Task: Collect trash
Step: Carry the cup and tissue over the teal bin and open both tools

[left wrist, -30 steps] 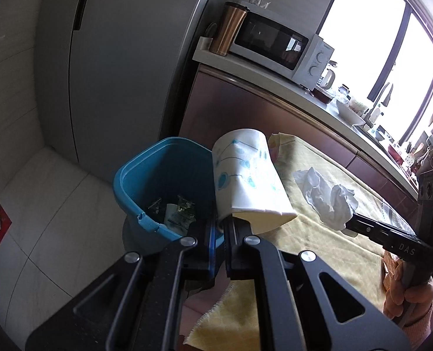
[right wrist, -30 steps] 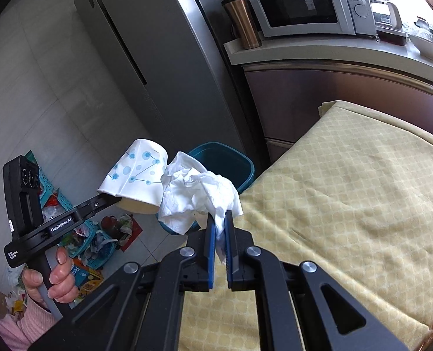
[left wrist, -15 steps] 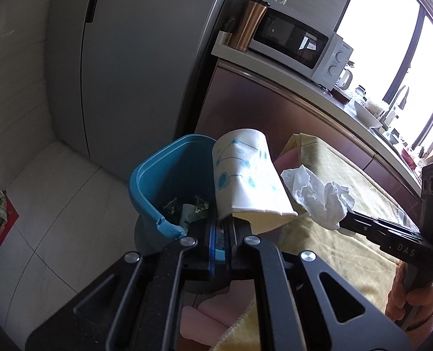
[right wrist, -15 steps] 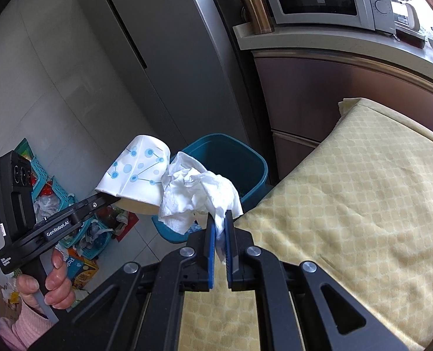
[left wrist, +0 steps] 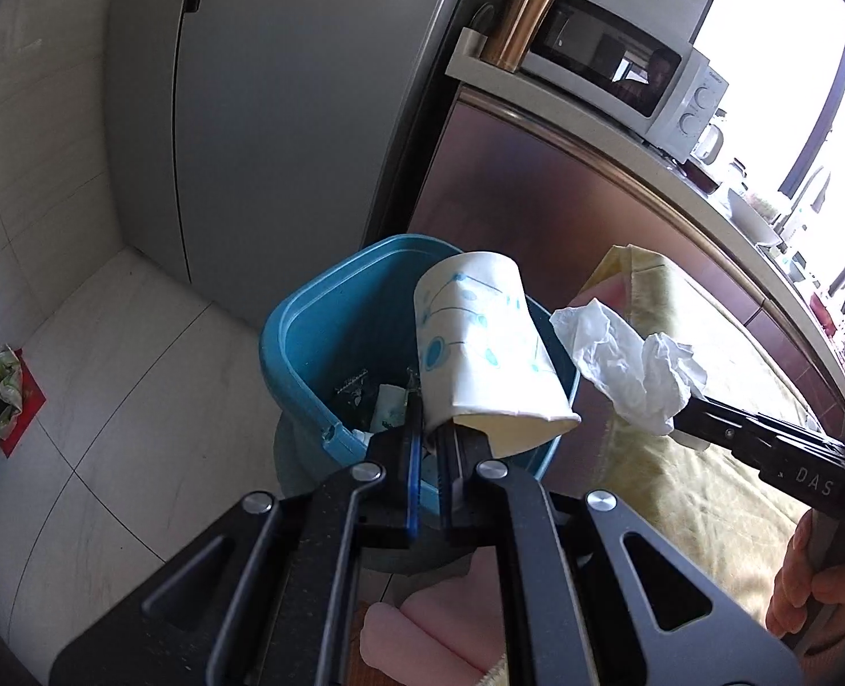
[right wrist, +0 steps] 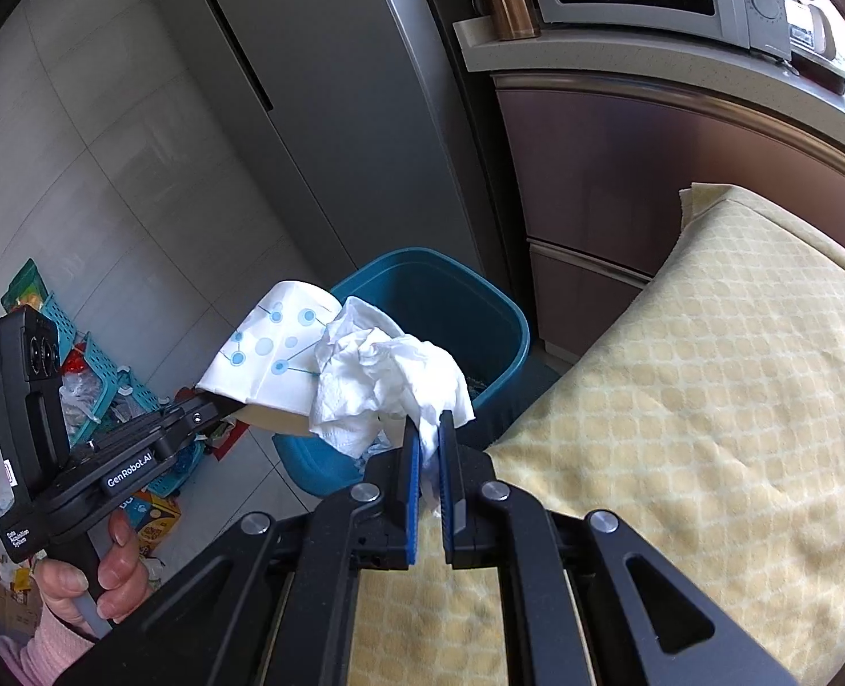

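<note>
Now the left hand-held gripper (left wrist: pixel 429 439) is clamped on the paper cup's (left wrist: pixel 482 351) rim above the blue bin (left wrist: pixel 331 343), while the right hand-held gripper (right wrist: pixel 429 446) pinches crumpled tissue (right wrist: pixel 382 377) beside it.

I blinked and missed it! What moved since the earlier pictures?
Both tongs carried their trash closer to the blue bin: the paper cup now hangs over its opening, the crumpled tissue near its rim. Nothing was dropped; both grips stayed shut.

Smooth blue plastic bin (left wrist: pixel 308 354), glossy paper cup (left wrist: pixel 479 343) with printed dots, crumpled soft tissue (right wrist: pixel 382 377), matt yellow woven cloth (right wrist: pixel 708 371), brushed metal fridge (left wrist: pixel 285 114).
</note>
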A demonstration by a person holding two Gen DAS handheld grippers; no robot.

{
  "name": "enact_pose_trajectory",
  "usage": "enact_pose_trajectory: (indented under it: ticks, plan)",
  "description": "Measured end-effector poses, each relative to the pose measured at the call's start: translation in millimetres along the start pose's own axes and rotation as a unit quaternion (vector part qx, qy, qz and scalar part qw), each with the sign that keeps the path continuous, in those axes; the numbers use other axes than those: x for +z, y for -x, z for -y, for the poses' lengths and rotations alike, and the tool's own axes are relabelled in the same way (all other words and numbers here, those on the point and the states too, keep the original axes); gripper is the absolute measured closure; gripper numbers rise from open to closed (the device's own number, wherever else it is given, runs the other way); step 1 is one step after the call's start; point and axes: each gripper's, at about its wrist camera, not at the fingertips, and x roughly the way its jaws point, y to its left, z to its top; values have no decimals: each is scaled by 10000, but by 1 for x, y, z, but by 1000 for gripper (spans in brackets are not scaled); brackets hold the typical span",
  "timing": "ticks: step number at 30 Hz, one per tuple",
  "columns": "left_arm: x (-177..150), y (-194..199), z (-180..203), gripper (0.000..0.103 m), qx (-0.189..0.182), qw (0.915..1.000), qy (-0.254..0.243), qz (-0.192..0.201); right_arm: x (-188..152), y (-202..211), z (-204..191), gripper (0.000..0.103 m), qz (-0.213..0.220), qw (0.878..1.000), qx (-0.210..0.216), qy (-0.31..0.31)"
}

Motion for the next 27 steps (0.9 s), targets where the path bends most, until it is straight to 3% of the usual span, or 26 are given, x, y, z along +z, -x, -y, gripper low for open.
enact_pose_trajectory:
  ticks: [27]
  plan:
    - [5, -73, -3, 98, 245, 9980, 54, -577, 20, -66, -26, 92, -656, 9971, -361, 132]
